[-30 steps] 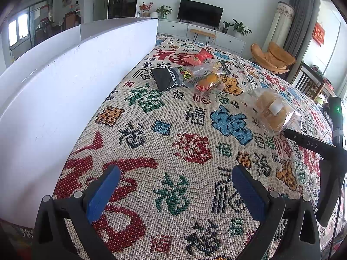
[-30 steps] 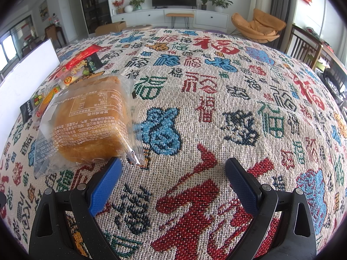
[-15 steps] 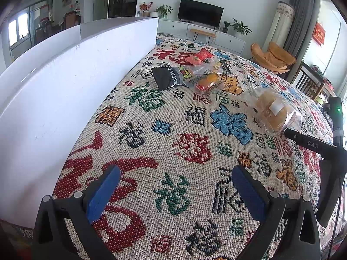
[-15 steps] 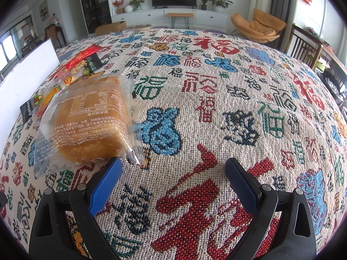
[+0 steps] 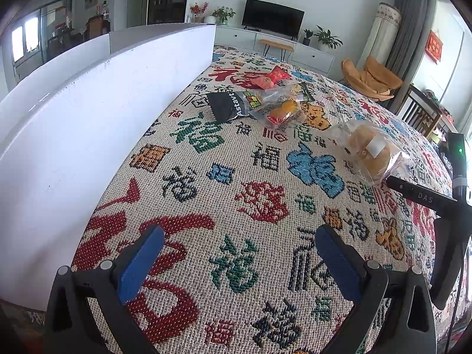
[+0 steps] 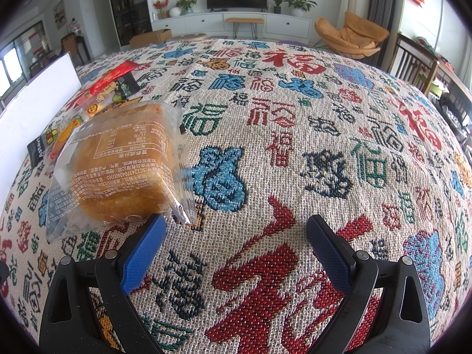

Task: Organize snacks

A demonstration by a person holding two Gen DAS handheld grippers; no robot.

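Both grippers spread, empty. R gripper point(image 6: 233, 253) near bread pkt point(image 6: 118, 168); risk: left finger point(image 6: 144, 253) snags slick wrapper, pkt slides away.

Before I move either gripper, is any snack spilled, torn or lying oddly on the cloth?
Nothing stands out. The bagged pastry lies sealed and label-up beside the open right gripper. Farther back, the black packet, orange snack and red packet form a loose, overlapping cluster, all apparently intact. The left gripper is open and empty.

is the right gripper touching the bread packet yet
Cannot tell. In the right wrist view the gripper is open, its left finger overlapping the bread packet edge; no gap or contact is plain.
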